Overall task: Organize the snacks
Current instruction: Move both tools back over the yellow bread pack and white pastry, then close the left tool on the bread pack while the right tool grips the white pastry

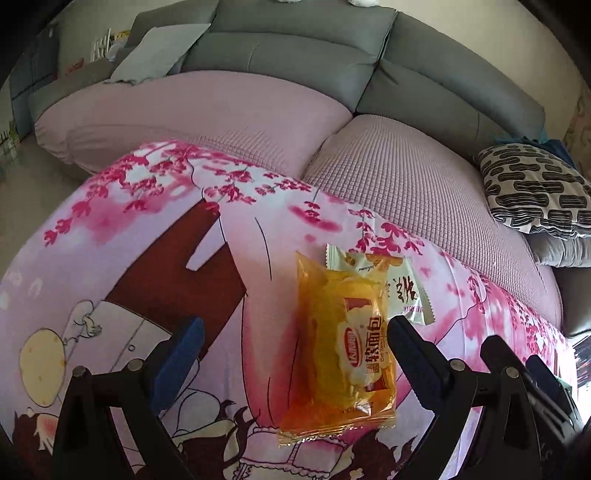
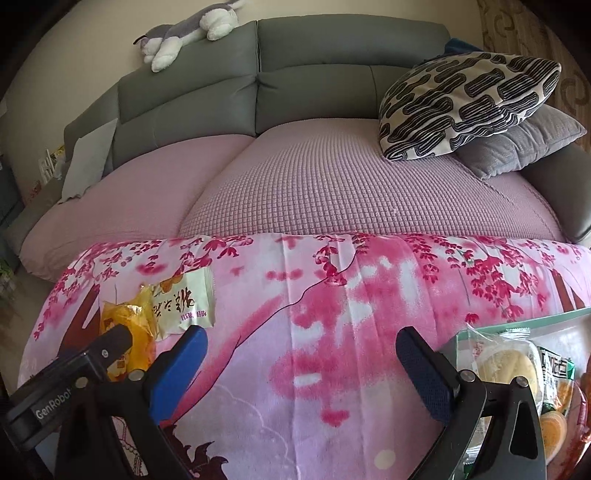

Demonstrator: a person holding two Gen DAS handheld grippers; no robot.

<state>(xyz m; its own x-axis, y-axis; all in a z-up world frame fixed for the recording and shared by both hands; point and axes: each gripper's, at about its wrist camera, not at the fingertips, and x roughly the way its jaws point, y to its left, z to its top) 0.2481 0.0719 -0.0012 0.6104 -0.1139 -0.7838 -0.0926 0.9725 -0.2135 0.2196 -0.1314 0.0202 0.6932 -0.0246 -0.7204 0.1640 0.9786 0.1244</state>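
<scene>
Working over a grey sofa with pink quilted seat covers; patterned pillow stacked on a grey cushion at the far right end, plush toy on the backrest. All out of the work area.

Floral pink cloth covers the surface in front, serves as the sorting area. Clear tray sits at its right edge, already holding several wrapped snacks: a pale round bun pack, a green-print pack, orange items lower down. Judging by that, it's the collection bin and the job is partly done.

Two snacks not yet binned, on the cloth's left part, well apart from the tray:
- orange bread packet, lying flat, long axis running away from the left camera
- white pastry packet, behind it and partly tucked under its far end, touching

Left gripper: fingers spread wide, pinching nothing. The orange packet sits between them, close against the right-side pad, big gap on the other side. Looks like a straddle for a side pinch; off-centre, so I'd expect the packet to slide as the jaws come together. Soft film wrapper, will crumple, could drag the white one along.

Right gripper: also spread, empty, over bare cloth between the two loose packets and the tray. Probably parked clear of the left one's pick.
</scene>
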